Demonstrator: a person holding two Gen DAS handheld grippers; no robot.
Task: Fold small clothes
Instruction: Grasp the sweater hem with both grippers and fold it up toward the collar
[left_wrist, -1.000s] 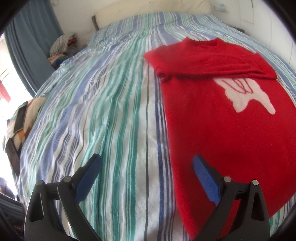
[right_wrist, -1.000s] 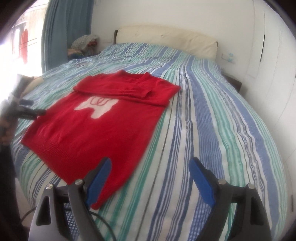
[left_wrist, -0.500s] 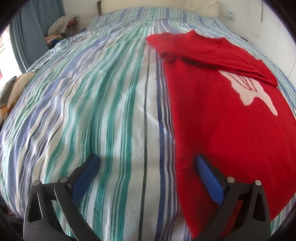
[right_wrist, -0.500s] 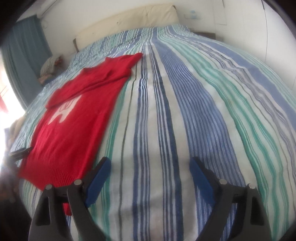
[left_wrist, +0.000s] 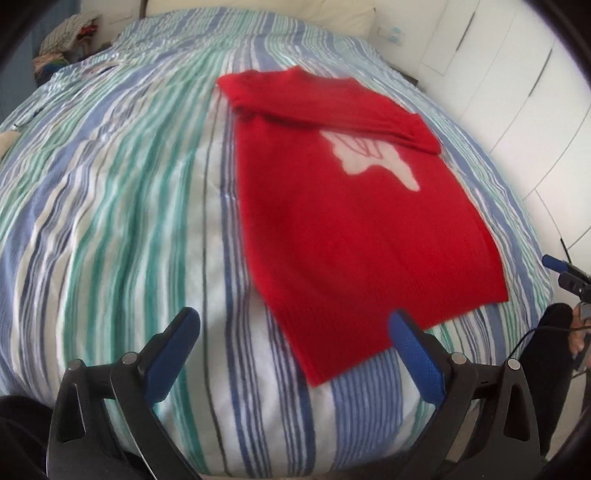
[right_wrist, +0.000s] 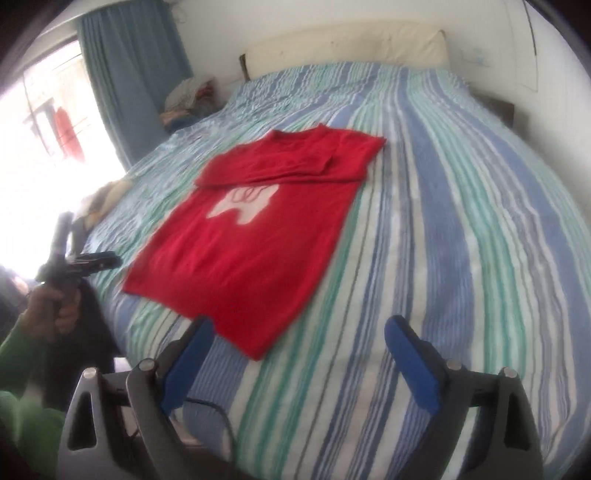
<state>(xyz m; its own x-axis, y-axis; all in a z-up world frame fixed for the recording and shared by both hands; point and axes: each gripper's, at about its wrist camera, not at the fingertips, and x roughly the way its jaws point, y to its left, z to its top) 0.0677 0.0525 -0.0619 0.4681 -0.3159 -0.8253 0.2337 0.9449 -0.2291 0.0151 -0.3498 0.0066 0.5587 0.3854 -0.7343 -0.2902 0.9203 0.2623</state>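
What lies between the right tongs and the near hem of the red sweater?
Only striped bedspread lies between the open right tongs and the red sweater, seen in the right wrist view.

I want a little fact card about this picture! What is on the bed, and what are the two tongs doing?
clothing: red sweater with a white design on the front
where it lies: flat on the striped bedspread
sleeves: folded across the chest, near the collar
bottom hem: nearest the cameras, not folded up yet
left tongs: open, holding nothing, near the hem's left corner
right tongs: open, holding nothing, near the hem's right corner
touching the sweater: neither, as far as the views show
also there: blue curtain, pile of clothes beside the bed
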